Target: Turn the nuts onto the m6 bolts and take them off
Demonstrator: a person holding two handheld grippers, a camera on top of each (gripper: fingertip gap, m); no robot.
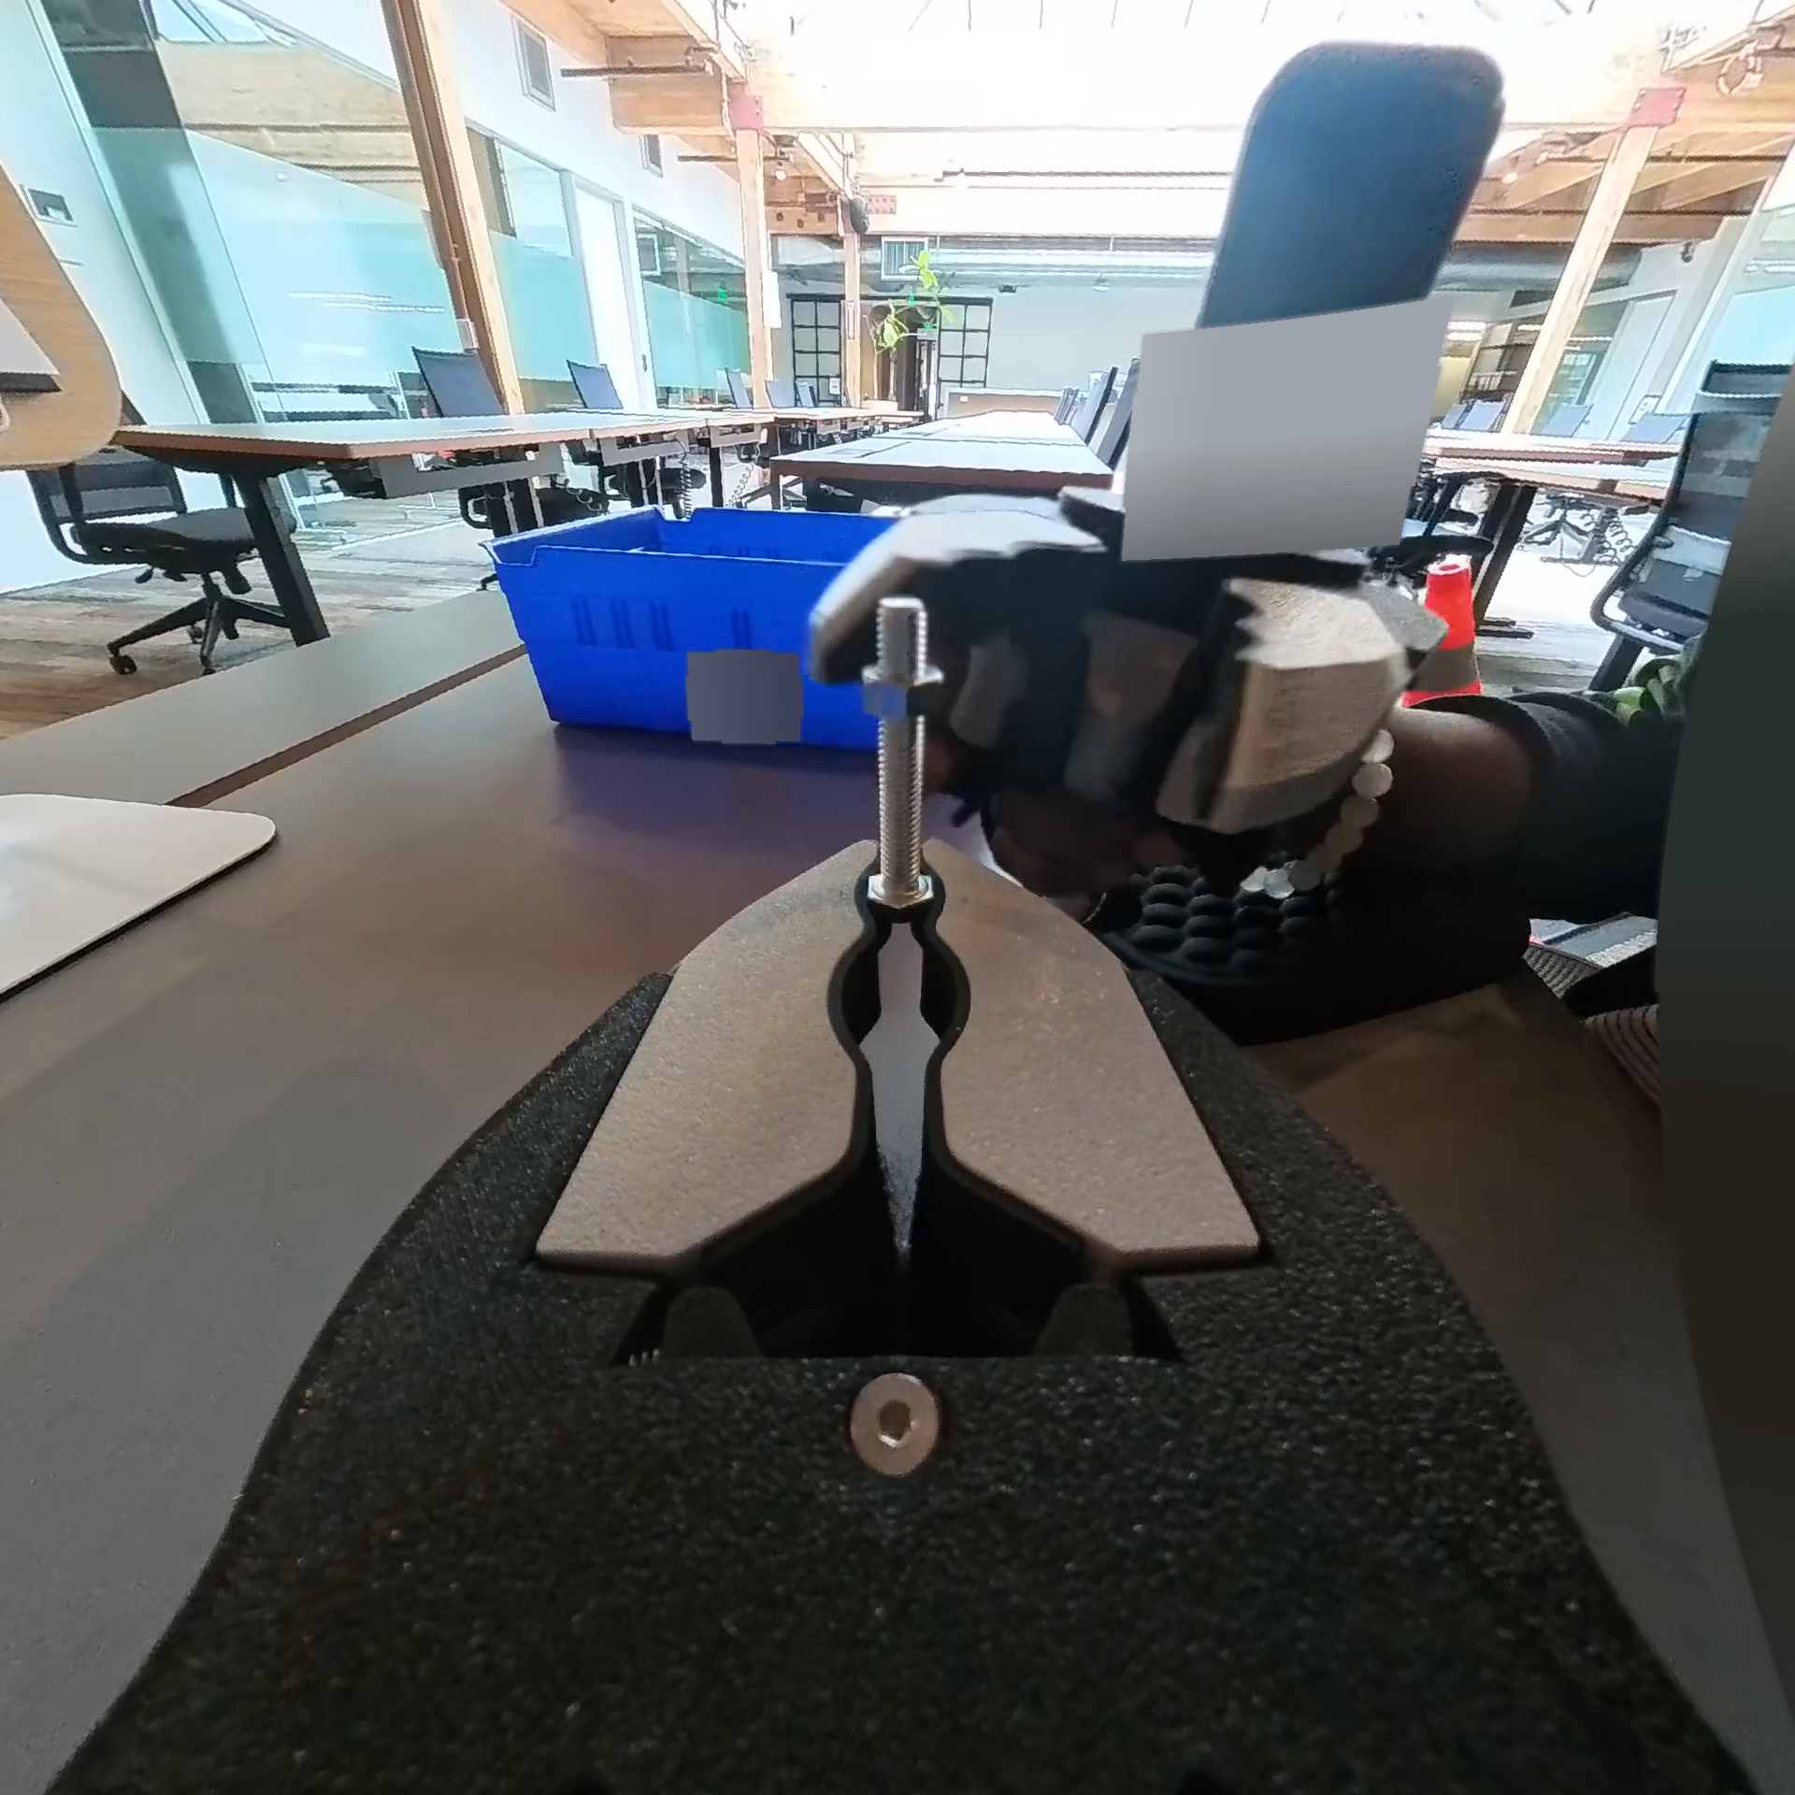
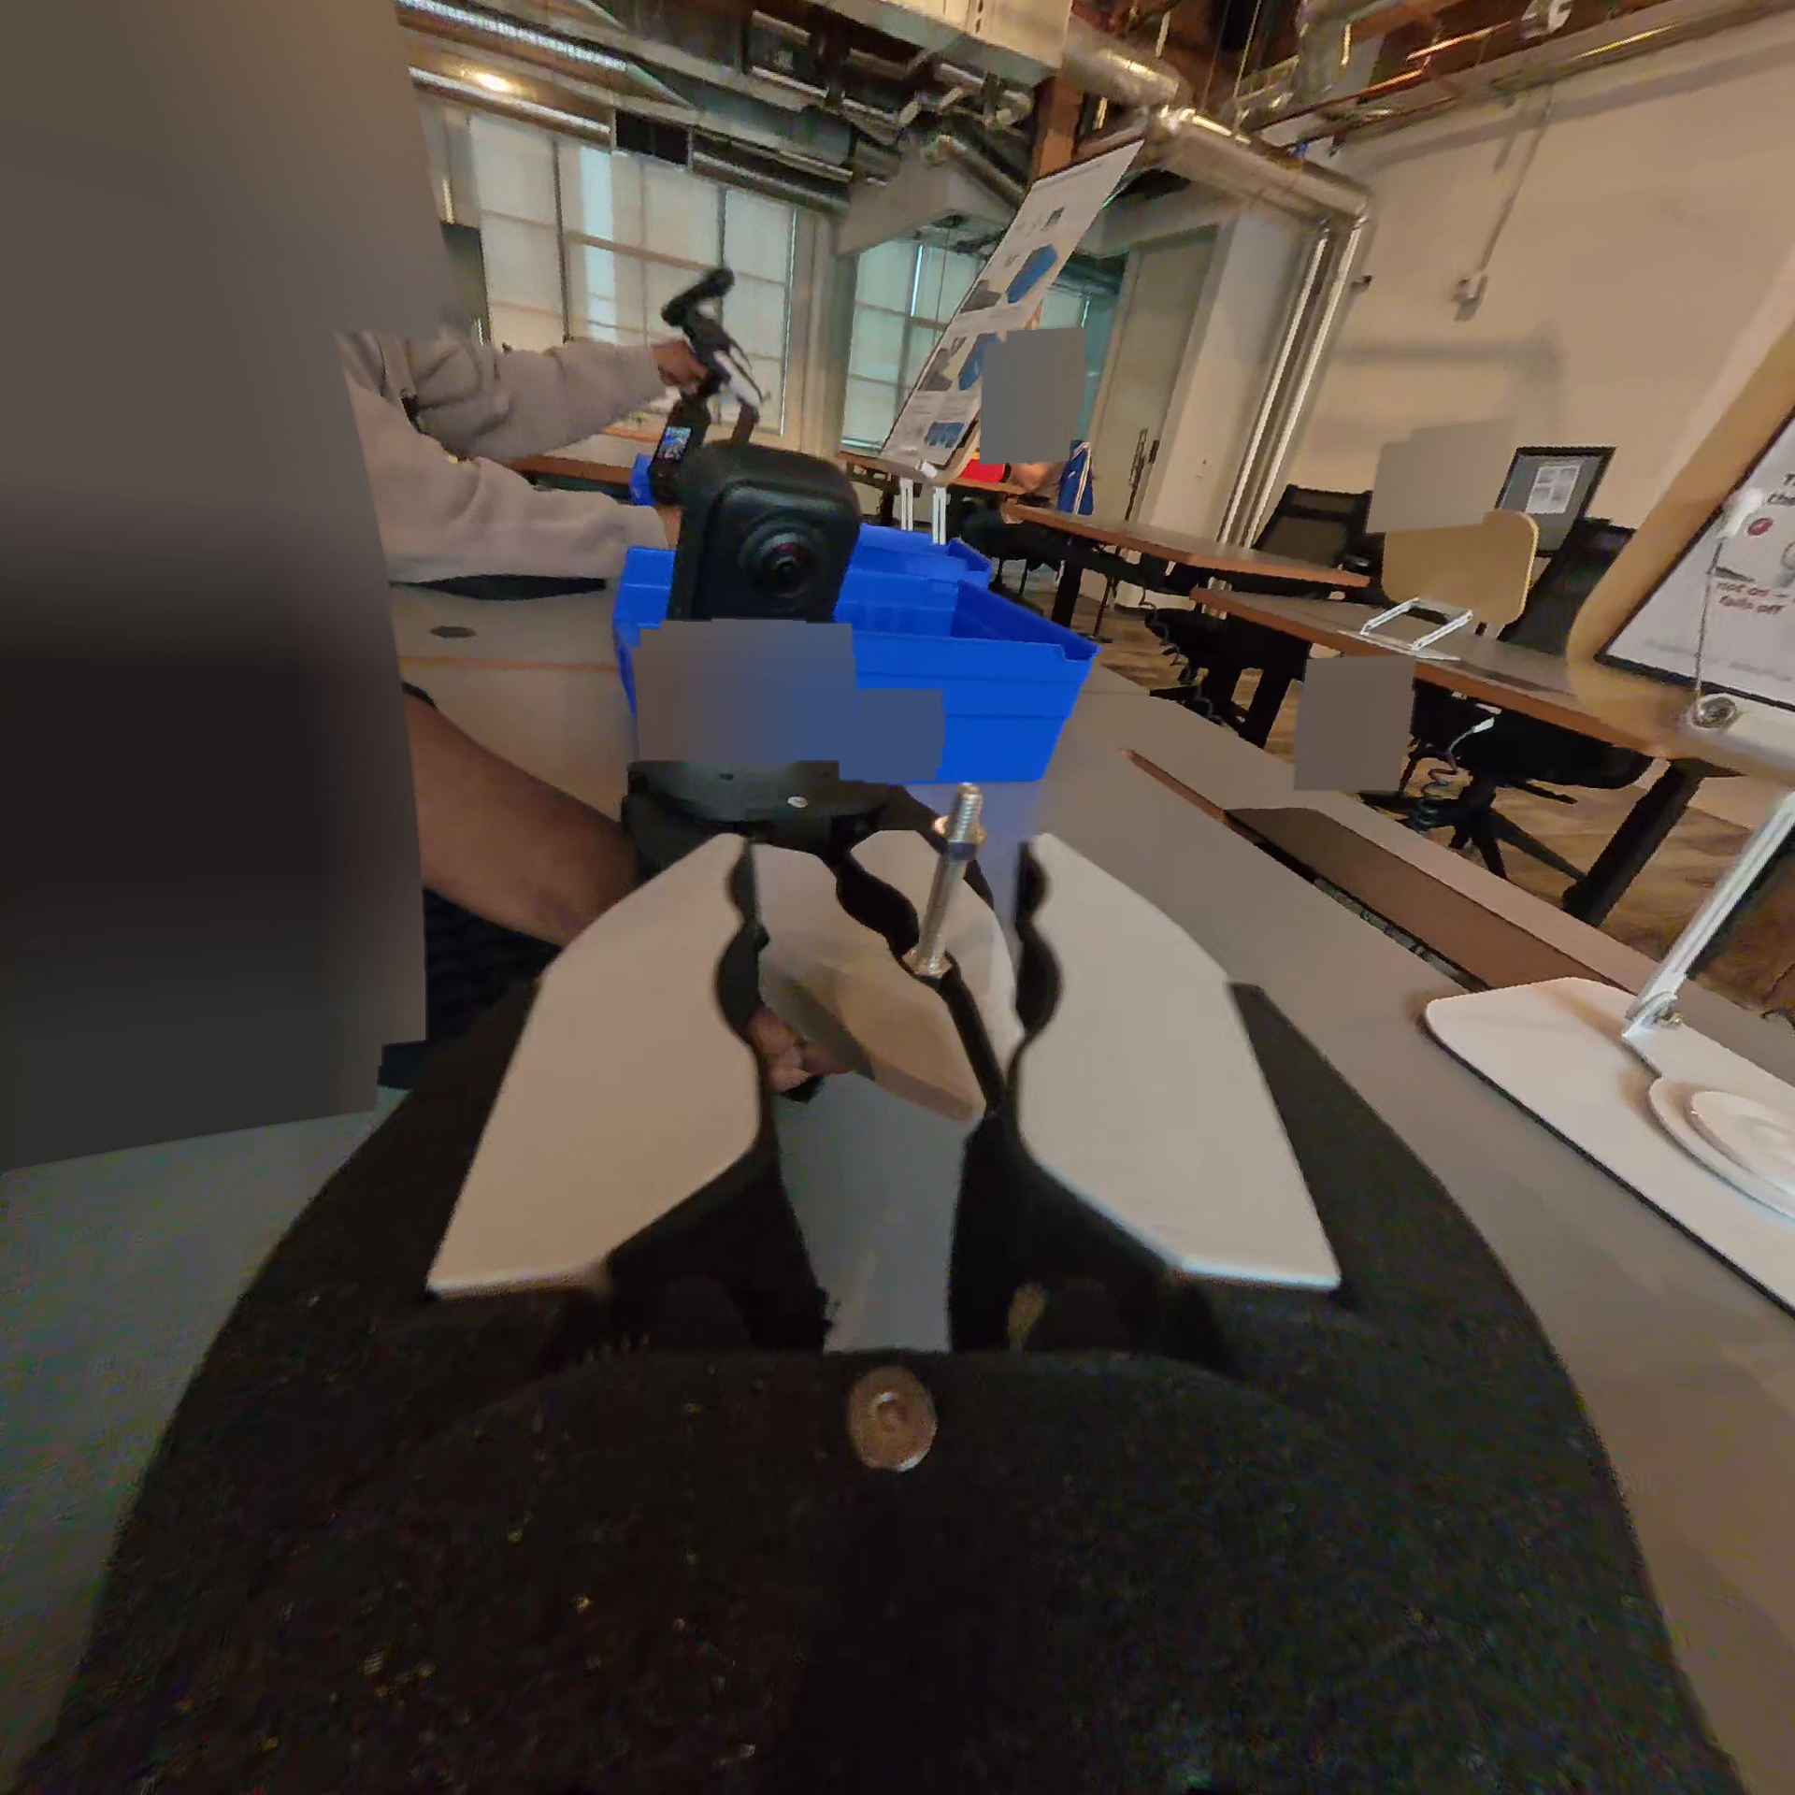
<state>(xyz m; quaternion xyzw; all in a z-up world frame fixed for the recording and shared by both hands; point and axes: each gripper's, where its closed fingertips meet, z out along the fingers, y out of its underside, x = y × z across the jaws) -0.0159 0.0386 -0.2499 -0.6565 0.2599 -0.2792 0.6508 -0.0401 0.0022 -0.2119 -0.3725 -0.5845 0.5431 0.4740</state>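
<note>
My left gripper (image 1: 898,898) is shut on the head of a silver M6 bolt (image 1: 898,777) and holds it upright above the dark table (image 1: 389,923). A silver nut (image 1: 898,685) sits on the thread near the bolt's top. My right gripper (image 2: 884,845) is open. The bolt (image 2: 942,903) and its nut (image 2: 959,847) stand between its spread fingers (image 2: 1146,1020), and neither pad presses on them. The right gripper also shows in the left wrist view (image 1: 1030,660), open, with one fingertip close beside the nut. The left gripper shows in the right wrist view (image 2: 928,966).
A blue plastic bin (image 1: 631,602) stands on the table behind the bolt and also shows in the right wrist view (image 2: 981,680). A white flat base (image 1: 107,864) lies to the left. A black studded mat (image 1: 1234,923) lies under the person's hand. An orange cone (image 1: 1447,622) stands beyond. Left tips to right tips: about 5 centimetres.
</note>
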